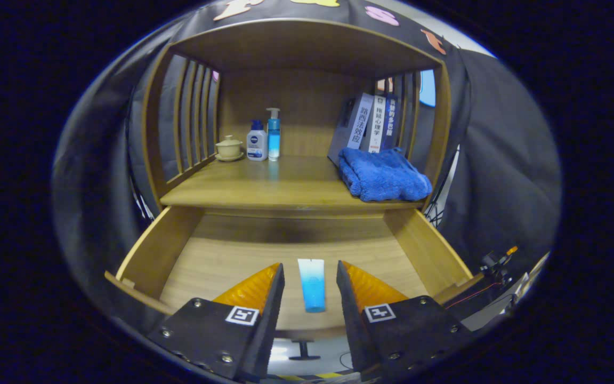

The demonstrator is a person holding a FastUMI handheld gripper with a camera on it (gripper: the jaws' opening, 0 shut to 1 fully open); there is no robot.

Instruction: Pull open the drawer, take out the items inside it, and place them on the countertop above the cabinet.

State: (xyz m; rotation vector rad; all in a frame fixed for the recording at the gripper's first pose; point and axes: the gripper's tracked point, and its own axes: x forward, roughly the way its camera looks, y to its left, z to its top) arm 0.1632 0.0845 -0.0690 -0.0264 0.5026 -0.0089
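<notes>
On the countertop (264,186) above the cabinet, from the left, stand a small lidded cup (229,148), a white and blue bottle (257,141) whose label is too small to make out, and a blue pump bottle (273,134). Further right, books (371,124) with Chinese spines lean behind a folded blue towel (382,175). Below, the drawer (152,256) is pulled open and holds a blue tube (312,284). The hand-held gripper (310,282) is spread, the tube lying between its fingers, untouched.
</notes>
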